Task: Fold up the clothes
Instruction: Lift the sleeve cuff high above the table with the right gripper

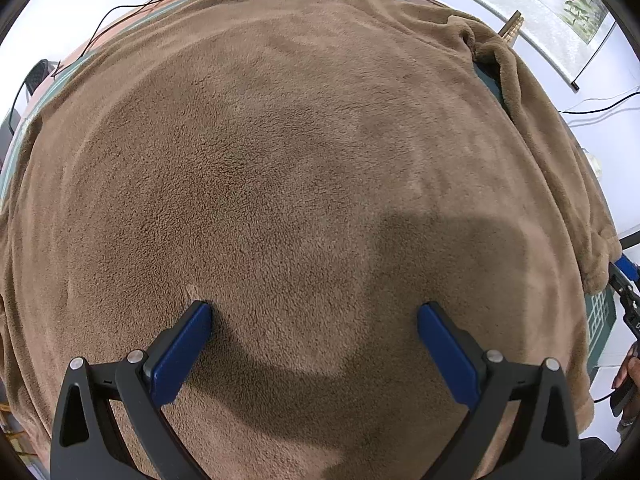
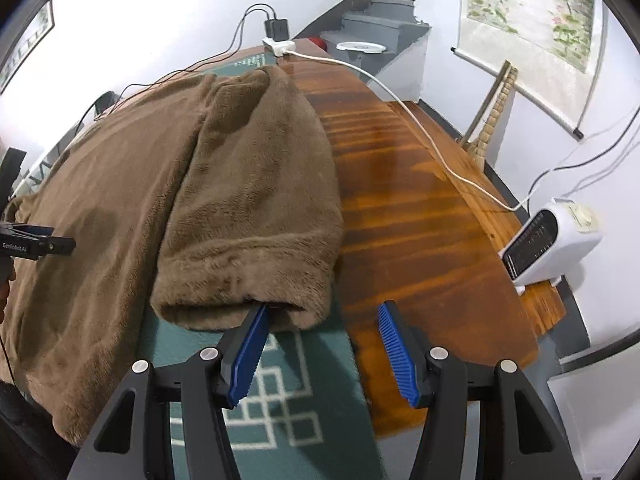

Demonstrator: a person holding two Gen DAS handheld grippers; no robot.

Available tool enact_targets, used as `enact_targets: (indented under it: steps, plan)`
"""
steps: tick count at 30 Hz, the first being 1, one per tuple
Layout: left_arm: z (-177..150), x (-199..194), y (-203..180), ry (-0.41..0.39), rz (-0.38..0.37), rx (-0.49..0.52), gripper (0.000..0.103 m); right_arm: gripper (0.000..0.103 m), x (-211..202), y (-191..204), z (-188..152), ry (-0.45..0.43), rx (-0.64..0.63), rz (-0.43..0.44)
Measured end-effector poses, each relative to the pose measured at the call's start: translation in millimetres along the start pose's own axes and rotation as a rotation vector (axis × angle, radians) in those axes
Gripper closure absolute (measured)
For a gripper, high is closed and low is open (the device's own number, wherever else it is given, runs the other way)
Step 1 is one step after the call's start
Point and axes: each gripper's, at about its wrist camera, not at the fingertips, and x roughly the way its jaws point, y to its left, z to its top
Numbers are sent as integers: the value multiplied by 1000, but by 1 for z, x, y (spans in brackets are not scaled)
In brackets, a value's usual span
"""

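From my left gripper (image 1: 314, 312), spread wide over the brown fleece garment (image 1: 304, 152), the sleeve (image 2: 256, 184) lies rightward, running away lengthwise; my right gripper (image 2: 324, 312), spread and empty, sits nearest its cuff (image 2: 244, 284)

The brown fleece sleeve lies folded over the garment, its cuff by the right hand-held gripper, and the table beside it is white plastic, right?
Not quite: the table beside the sleeve is glossy brown wood, as the right wrist view shows. The rest holds: the cuff lies by the right hand-held gripper.
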Motion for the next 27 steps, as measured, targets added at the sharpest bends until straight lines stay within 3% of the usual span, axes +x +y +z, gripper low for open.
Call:
enact_targets:
  steps: [7, 13, 15, 17, 20, 27]
  plan:
    - [-7, -4, 10, 1, 7, 1, 0, 44, 3, 2, 4, -17, -28, -30]
    - [-14, -9, 19, -2, 8, 3, 0, 45, 10, 8, 20, -48, -7, 34]
    - [-17, -10, 22, -5, 7, 4, 1, 52, 13, 7, 24, -45, 24, 77]
    - [-20, -12, 26, -10, 7, 5, 1, 70, 14, 5, 26, -40, 60, 111]
    - [-23, -14, 30, -13, 6, 7, 1, 78, 13, -2, 28, -44, 120, 138]
    - [-32, -20, 43, -14, 2, 13, 1, 81, -20, -40, 49, -166, 263, 104]
